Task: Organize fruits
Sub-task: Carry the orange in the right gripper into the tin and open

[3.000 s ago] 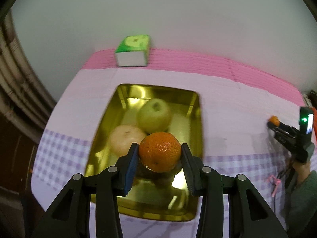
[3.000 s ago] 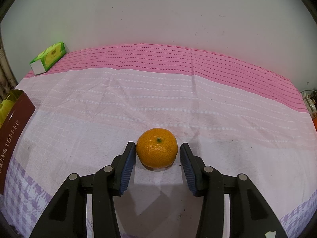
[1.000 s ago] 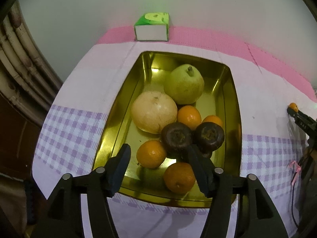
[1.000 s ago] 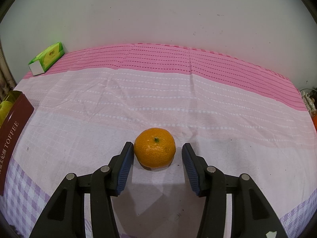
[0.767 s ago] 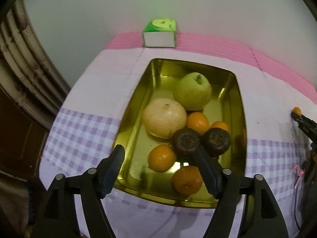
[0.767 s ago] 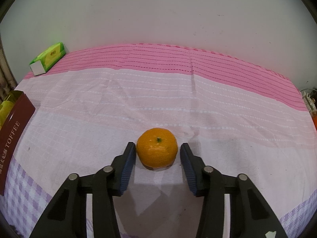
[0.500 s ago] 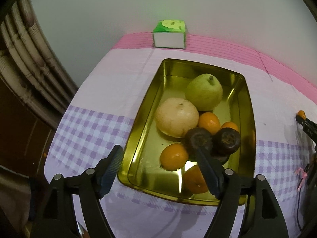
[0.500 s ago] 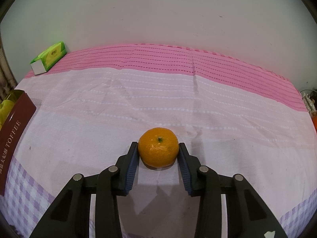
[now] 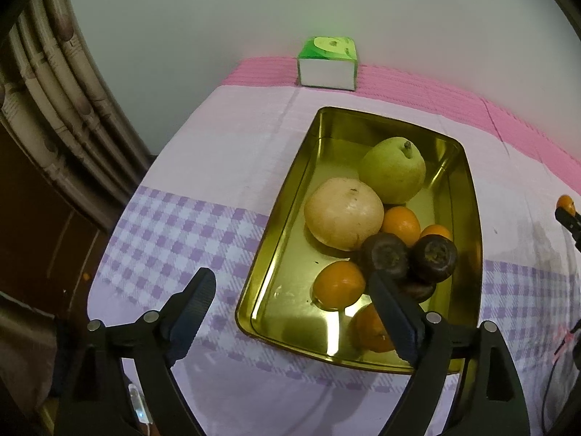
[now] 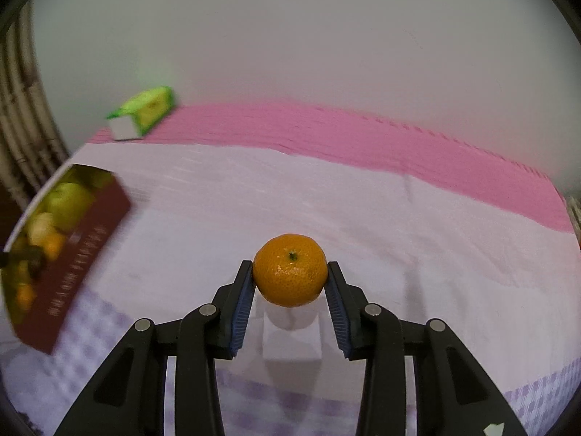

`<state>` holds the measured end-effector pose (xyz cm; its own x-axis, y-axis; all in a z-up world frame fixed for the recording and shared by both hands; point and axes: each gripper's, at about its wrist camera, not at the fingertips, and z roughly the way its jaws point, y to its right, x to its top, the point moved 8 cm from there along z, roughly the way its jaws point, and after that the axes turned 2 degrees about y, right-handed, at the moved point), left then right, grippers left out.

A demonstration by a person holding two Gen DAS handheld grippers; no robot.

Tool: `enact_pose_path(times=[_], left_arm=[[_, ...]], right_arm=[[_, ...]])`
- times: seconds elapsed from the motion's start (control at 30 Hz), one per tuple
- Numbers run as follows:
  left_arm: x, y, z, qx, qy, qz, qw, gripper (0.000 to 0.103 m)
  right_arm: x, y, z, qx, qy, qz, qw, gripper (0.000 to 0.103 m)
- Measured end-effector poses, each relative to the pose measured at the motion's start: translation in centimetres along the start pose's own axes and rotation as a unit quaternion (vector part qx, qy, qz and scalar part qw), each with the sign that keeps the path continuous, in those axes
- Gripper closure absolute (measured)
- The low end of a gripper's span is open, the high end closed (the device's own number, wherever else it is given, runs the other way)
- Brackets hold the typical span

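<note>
While my right gripper (image 10: 289, 280) is clamped on a mandarin (image 10: 289, 275), one pad pressing each flank and the stem facing up, I judge the fruit is clear of the tabletop (image 10: 326, 196), since its shadow lies on the cloth below it; the side grip leaves the underside free for setting down. The gold tin (image 9: 468, 196) is my landmark. It holds a green pear (image 9: 392, 169) at its far end, a pale round fruit (image 9: 343, 212) just nearer than the pear, two dark fruits (image 9: 408, 256) against the tin's right wall, and several mandarins (image 9: 338, 283) wedged around them, so the tin appears to be the collection point and the clamped mandarin the item yet to go in. My left gripper (image 9: 292, 299) hangs over the tin's near left corner with its jaws opening and nothing between them; I take it to be finished with its own load, though that is a judgement. A green tissue pack (image 9: 326, 61) sits beyond the tin's far end, against the wall. Limits of inspection: my left gripper's right finger covers part of the nearest mandarin in the tin; the count of mandarins under the dark fruits cannot be fixed; the right wrist view is smeared, so the lettering on the tin's red side (image 10: 78, 272) is unreadable.
</note>
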<state>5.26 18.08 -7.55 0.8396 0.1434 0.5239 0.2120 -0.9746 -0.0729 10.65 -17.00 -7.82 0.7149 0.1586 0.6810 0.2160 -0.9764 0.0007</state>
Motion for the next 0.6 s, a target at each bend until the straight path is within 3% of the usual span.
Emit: enact_pose_path(times=[0.4, 0.6], left_arm=[[-0.2, -2.6, -0.9, 0.002, -0.003, -0.041, 0.9991, 0.014], [-0.7, -4.3, -1.1, 0.008, -0.012, -0.062, 0.998, 0.014]], right_arm=[[1.1, -16.2, -2.3, 0.142, -0.001, -0.103, 0.984, 0.067], [-0.3, -20.8, -2.8, 0.179, -0.012, -0.145, 0.973, 0.067]])
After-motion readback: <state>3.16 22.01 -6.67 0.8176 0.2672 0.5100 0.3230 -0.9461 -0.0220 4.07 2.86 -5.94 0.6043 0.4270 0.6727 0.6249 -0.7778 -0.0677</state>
